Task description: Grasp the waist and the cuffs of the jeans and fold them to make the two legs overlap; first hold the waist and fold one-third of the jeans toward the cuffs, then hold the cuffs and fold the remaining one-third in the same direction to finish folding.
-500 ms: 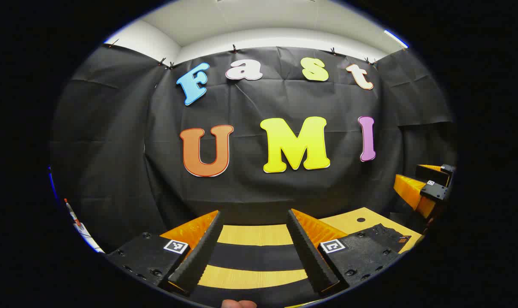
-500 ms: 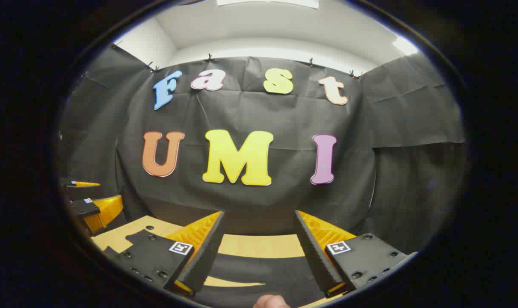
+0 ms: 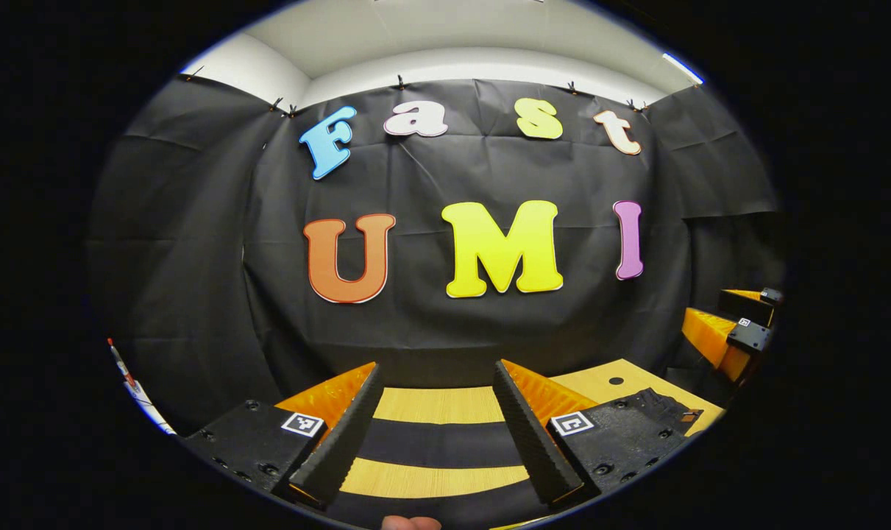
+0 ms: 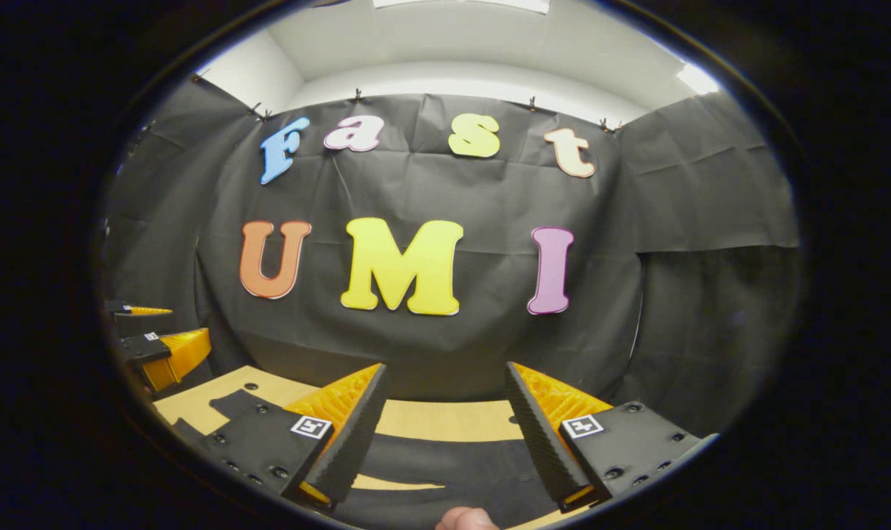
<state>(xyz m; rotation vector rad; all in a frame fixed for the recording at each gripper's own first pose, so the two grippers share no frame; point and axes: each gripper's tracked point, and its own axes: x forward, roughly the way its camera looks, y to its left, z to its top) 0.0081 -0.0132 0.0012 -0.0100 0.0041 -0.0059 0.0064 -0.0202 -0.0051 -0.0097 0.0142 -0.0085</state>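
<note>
None of the folding looks begun: dark jeans (image 3: 438,443) lie flat in bands across the pale wooden desk (image 3: 438,403), below both grippers. Left gripper (image 3: 436,430) and right gripper (image 4: 445,434) hover with jaws spread apart, holding nothing; every fold remains.

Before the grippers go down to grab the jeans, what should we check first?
1. Left gripper open: ok, fingers spread wide.
2. Right gripper open: ok, fingers spread wide.
3. Nothing held yet: ok, both gaps show only table and cloth.
4. Dark black jeans lying on the pale wooden table: ok, dark bands cross the wood below both grippers.
5. Waist and cuffs found: cannot tell, only strips of fabric show.
6. Grippers apart from each other: ok, the right one sits far off at the left view's edge.
</note>
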